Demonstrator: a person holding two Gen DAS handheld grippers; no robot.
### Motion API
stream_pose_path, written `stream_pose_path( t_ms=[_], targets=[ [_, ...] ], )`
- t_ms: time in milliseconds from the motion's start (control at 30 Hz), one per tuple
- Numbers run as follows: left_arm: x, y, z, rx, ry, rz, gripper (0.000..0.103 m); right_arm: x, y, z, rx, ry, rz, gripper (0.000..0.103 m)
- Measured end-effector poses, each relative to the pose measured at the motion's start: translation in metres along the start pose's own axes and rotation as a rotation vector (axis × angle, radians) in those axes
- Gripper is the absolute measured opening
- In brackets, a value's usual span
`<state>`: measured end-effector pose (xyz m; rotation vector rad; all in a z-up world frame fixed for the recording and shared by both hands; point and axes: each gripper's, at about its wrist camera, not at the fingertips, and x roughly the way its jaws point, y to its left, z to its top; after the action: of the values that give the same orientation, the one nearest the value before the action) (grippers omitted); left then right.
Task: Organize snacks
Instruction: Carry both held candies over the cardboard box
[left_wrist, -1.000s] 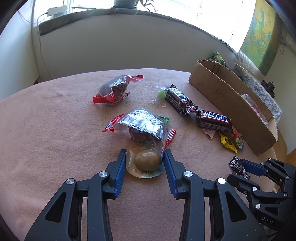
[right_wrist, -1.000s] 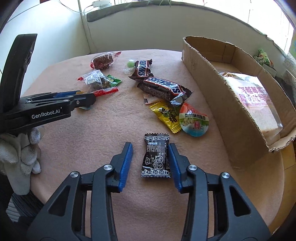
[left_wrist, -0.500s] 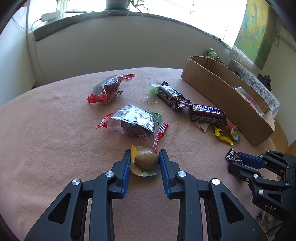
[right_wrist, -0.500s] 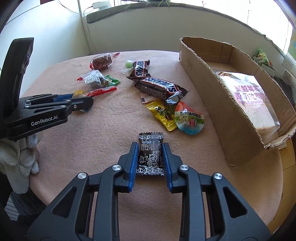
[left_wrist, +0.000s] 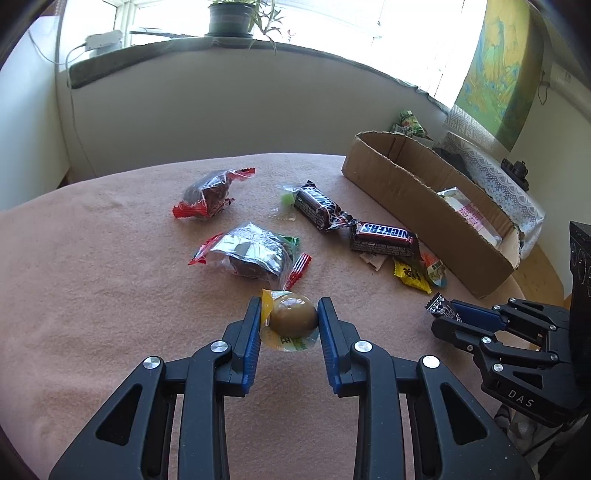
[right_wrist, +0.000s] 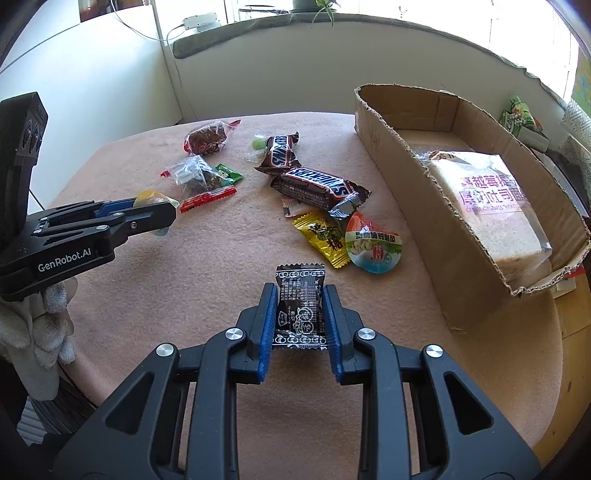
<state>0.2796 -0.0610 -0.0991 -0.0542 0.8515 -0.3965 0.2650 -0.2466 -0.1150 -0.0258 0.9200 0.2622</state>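
I'm pinching a packaged brown egg (left_wrist: 291, 319) in the left gripper (left_wrist: 289, 321), possibly lifting off the cloth; right gripper (right_wrist: 300, 314) is clamping a black candy wrapper (right_wrist: 300, 302)

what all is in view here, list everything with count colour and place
snickers bars: 2, brown, mid table
clear packs with red ends: 2, dark snack inside, far left
green candy: 1, by far bar
green packet: 1, beside nearer clear pack
yellow packet: 1, near box
round jelly cup: 1, white-green lid, beside yellow packet
cardboard box: 1, brown, right side
bread pack: 1, in box
brown jelly cup: 1, in left gripper
black candy: 1, in right gripper
gloved hand: 1, white
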Motion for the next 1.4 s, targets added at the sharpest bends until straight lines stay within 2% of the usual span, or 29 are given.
stream_pose_path(
  t_ms=[300, 767, 1000, 1400],
  targets=[
    [-0.006, -0.018, 0.018, 0.004, -0.044, -0.035, 0.028, -0.023, -0.007, 0.015, -0.003, -0.060, 0.000, 0.026],
    [0.007, -0.057, 0.058, 0.034, -0.090, -0.082, 0.028, -0.046, -0.043, 0.052, 0.020, -0.144, -0.042, 0.026],
    [0.025, -0.075, 0.085, 0.053, -0.090, -0.105, 0.028, -0.051, -0.073, 0.081, 0.047, -0.174, -0.071, 0.026],
    [0.068, -0.112, 0.119, 0.086, -0.075, -0.114, 0.028, -0.031, -0.127, 0.116, 0.085, -0.160, -0.102, 0.026]
  ],
)
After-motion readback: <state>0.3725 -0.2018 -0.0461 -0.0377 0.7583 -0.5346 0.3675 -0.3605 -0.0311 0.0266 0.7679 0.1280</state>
